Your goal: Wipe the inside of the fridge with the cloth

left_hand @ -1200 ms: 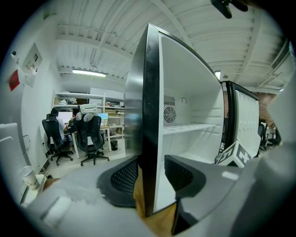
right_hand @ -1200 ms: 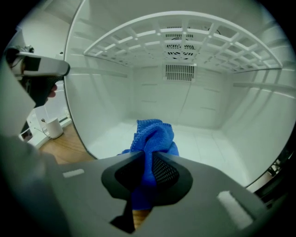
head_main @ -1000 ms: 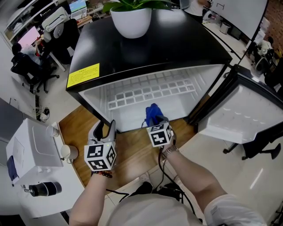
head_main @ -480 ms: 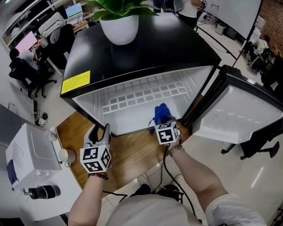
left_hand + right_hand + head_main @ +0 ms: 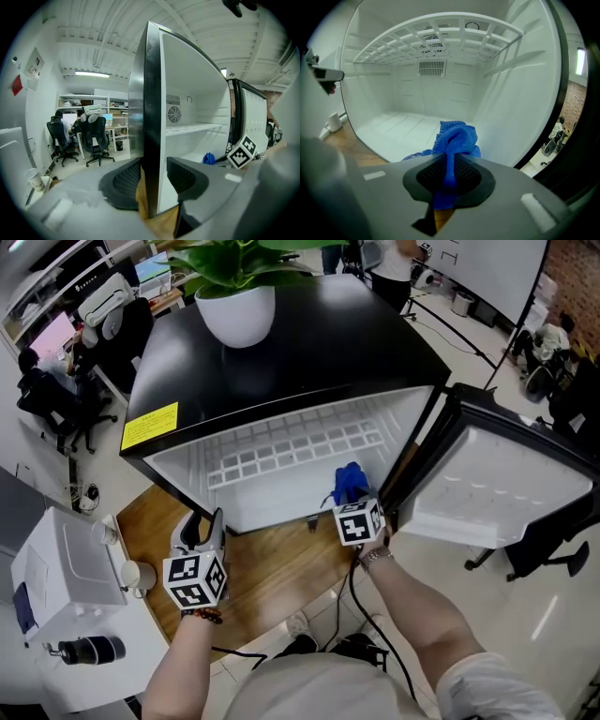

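Atop the black fridge (image 5: 309,343), beside a white plant pot (image 5: 234,313), a yellow label (image 5: 150,426) with print too fine to read; on the marker cubes (image 5: 359,521), only black-and-white square patterns. Shifted rightward along the front of the compartment since a second ago: the right tongs (image 5: 449,174) with the blue cloth (image 5: 349,482), now close to the right wall and the hinge side of the open door (image 5: 487,484). Unmoved at the front left corner: the left tongs (image 5: 204,523). Right tongs clamped on the cloth, one fold pinched between the pads, the rest bunched ahead of the tips, low over the white floor and beneath the wire shelf (image 5: 291,448). Left tongs apart and holding nothing, the dark front edge of the fridge's left wall lined up between the jaws, contact with it not discernible.
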`<state>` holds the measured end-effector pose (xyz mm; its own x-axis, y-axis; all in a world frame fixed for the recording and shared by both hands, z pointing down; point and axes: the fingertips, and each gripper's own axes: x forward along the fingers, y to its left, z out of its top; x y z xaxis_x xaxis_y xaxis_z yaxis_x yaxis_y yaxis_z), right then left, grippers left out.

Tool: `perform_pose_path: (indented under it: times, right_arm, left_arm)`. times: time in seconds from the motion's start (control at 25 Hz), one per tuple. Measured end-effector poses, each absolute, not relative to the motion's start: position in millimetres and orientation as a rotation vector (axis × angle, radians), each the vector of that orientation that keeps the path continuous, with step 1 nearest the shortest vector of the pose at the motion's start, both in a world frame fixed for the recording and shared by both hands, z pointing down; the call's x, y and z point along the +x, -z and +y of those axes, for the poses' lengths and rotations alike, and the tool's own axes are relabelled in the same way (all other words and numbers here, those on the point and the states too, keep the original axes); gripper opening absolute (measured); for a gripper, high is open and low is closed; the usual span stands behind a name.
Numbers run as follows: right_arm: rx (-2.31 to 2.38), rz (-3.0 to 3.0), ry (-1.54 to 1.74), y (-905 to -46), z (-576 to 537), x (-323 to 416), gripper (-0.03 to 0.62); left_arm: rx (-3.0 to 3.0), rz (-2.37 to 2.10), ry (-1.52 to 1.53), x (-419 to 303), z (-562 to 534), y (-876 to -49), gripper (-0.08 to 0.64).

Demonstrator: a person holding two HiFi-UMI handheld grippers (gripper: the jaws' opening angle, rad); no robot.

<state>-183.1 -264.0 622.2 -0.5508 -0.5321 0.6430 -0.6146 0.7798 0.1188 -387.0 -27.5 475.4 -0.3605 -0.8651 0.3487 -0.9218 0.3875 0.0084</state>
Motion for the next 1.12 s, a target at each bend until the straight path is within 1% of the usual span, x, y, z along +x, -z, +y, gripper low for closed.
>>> perform_pose_path:
  times: [0.32, 0.56, 0.84, 0.96, 1.12]
  right_arm:
    - [0.800, -2.346, -0.153, -608.3, -260.6, -181.6, 0.048]
    - [0.716, -2.435, -0.112, -577.5, -243.6, -181.4, 0.048]
    - [0.482, -2.593, -0.100, -533.2, -205.7, -184.6, 0.048]
    - [0.333, -2.684, -0.120, -507.8, -184.1, -183.9, 0.048]
    - [0.126, -2.778, -0.133, -475.1, -156.8, -179.3, 0.048]
  left_arm:
    - [1.529, -2.365, -0.245, -378.5, -10.8, -475.8, 0.176]
    - [1.584, -2.301, -0.231, -344.4, -7.1, -486.9, 0.176]
    - [1.813, -2.103, -0.142, -303.8, -46.1, -484.5, 0.179]
    - [1.939, -1.969, -0.064, -283.1, -63.4, -477.4, 0.208]
    - [2.097, -1.759, 0.020, -252.5, -82.8, -466.8, 0.271]
